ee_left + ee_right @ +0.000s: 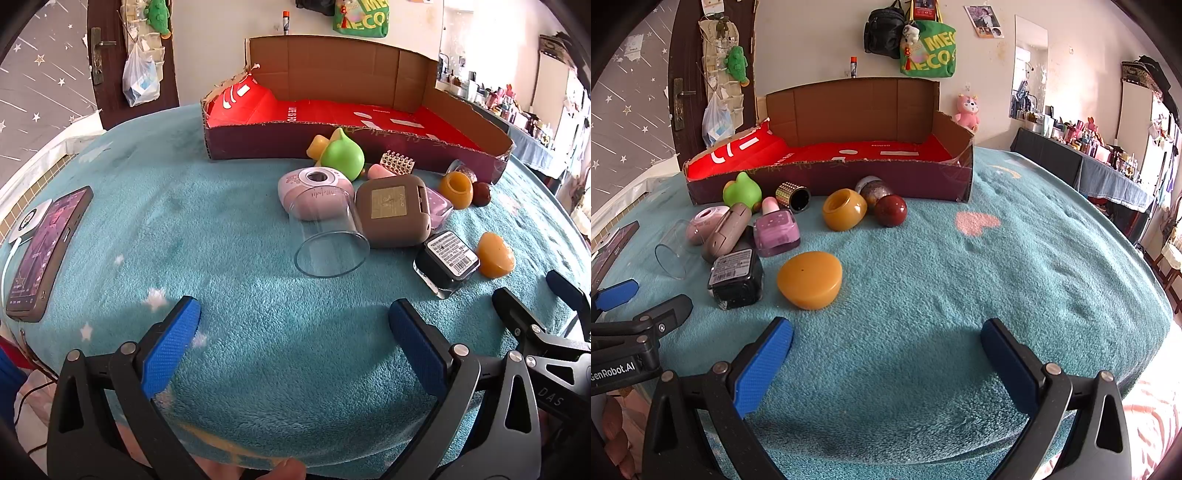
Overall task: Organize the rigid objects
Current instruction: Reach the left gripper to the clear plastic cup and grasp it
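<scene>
A fluffy teal blanket (960, 280) covers the whole surface, and at its twelve o'clock edge stands a long, low cardboard box with a red printed lining (827, 155), its front wall cut down. The left gripper (293, 325) and the right gripper (886, 343) both tilt down toward the blanket at six o'clock, side by side, jaws spread wide with only bare fleece between the blue pads; neither touches or holds anything. In the left wrist view, a dark smartphone with a lit screen (48, 254) lies at nine o'clock, well apart from the clutter. The loose items sit just in front of the box: a clear glass tumbler on its side (328, 240), touching a taupe rounded-square plastic case (395, 210) and a lilac rounded camera-like toy (314, 192). At eleven o'clock of the right gripper lie an amber half-dome block (809, 279) and a black square jar with a barcode label (735, 277). Behind them come a green rubber frog-like toy (742, 190), a purple nail-polish-shaped bottle (775, 229), an amber ring-shaped cup (844, 209), a dark red polished sphere (890, 210) and a studded black cylinder (793, 196).
</scene>
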`<state>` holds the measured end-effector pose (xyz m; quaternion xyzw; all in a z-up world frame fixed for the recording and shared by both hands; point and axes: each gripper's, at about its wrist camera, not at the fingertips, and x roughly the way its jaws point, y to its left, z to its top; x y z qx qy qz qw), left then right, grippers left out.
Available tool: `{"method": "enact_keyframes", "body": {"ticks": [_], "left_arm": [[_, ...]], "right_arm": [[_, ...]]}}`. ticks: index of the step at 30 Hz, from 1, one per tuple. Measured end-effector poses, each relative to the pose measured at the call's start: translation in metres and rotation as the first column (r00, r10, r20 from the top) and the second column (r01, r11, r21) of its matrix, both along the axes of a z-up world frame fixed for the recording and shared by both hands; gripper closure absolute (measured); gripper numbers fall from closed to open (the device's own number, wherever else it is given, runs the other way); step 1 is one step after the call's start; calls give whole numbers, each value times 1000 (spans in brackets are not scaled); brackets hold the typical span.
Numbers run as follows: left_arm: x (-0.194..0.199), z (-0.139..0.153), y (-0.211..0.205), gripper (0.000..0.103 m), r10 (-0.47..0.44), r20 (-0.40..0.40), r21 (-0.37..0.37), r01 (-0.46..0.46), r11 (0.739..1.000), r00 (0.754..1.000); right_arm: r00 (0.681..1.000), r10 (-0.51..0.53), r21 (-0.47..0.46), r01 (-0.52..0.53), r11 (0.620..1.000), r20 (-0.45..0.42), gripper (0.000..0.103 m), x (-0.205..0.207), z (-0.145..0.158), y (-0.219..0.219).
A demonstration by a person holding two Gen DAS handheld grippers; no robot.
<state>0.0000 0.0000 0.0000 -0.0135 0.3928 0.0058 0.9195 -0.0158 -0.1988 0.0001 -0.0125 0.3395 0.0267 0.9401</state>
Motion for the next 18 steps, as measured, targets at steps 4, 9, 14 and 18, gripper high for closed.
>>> {"method": "enact_keyframes", "body": {"ticks": [4,9,14,18], "left_arm": [[0,0,0,0,0,0,0,0,1000,1000],[0,0,0,0,-1,-4,-1,1,1000,1000],[-2,-1,-1,0,1,7,-1,-1,1000,1000],[-1,2,5,0,-5,16,-1,5,1000,1000]], "right_arm": [[1000,0,0,0,1000,1,0,0,0,0],[1000,0,-1,0,1000,1,0,0,0,0],[1000,0,-1,0,1000,1,0,0,0,0],[1000,1,-1,-1,1000,6,0,0,0,0]]}}
